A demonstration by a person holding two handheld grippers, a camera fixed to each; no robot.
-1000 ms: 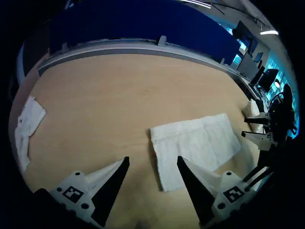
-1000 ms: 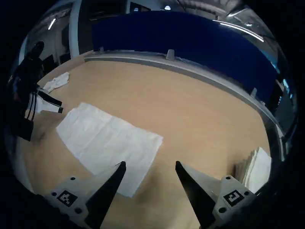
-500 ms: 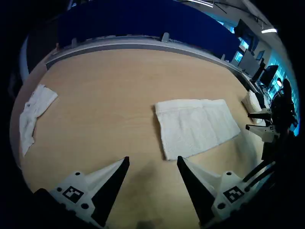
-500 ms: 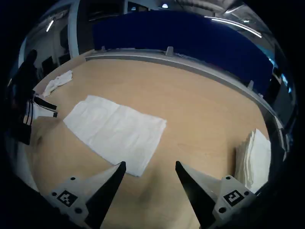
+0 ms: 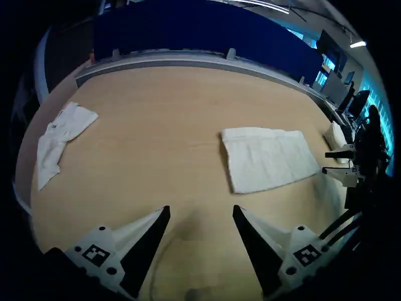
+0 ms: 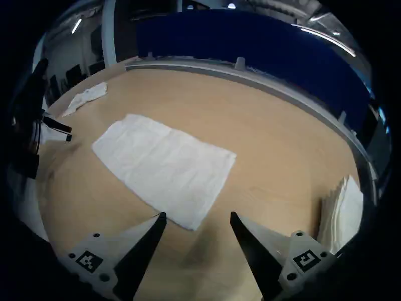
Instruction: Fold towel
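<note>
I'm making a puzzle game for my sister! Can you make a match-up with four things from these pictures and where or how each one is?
Things:
1. flat white towel
2. crumpled white cloth
3. stack of folded towels
4. blue partition

Places or states:
A. standing along the far edge of the table
B. bunched up near the table's left end
C. spread out in the middle of the table
D. piled at the table's right end

Pairs: 1-C, 2-B, 3-D, 4-A
</note>
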